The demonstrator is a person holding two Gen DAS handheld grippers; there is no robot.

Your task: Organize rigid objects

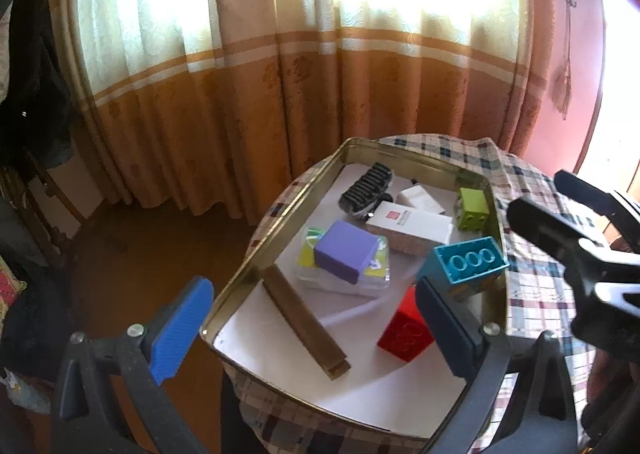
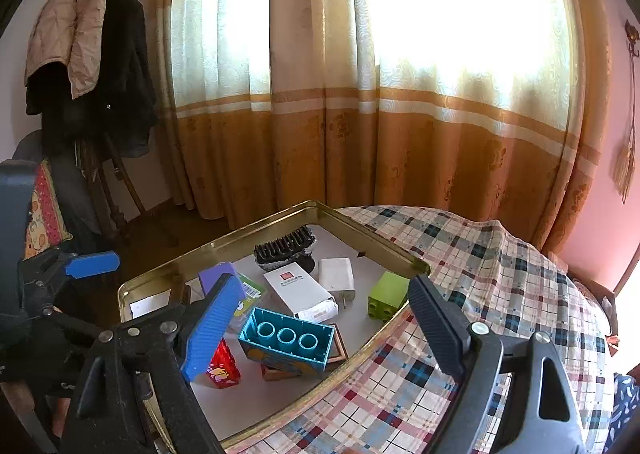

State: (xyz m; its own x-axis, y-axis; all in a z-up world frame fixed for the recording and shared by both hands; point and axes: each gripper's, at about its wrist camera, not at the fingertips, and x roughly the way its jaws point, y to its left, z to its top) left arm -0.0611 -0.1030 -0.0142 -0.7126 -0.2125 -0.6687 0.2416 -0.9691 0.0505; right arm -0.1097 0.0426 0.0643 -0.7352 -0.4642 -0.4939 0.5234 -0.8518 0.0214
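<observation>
A gold tin tray [image 1: 400, 153] on a plaid-covered table holds a teal brick [image 1: 468, 260], a red brick [image 1: 404, 334], a green brick [image 1: 474, 210], a purple block [image 1: 346, 250] on a clear case, a white box [image 1: 412, 228], a black brush [image 1: 366, 188] and a gold bar [image 1: 304, 324]. My left gripper [image 1: 316, 328] hovers open over the tray's near end, pads touching nothing. My right gripper [image 2: 324, 326] stands open above the teal brick [image 2: 286, 338], apart from it. The red brick [image 2: 222, 368] is partly hidden behind its blue finger.
A white charger [image 2: 337, 274] lies beside the white box [image 2: 302, 292]. The plaid cloth [image 2: 500, 274] stretches right of the tray. Orange curtains [image 2: 360, 158] hang behind; coats on a rack [image 2: 92, 66] stand at far left. The floor drops off left of the tray.
</observation>
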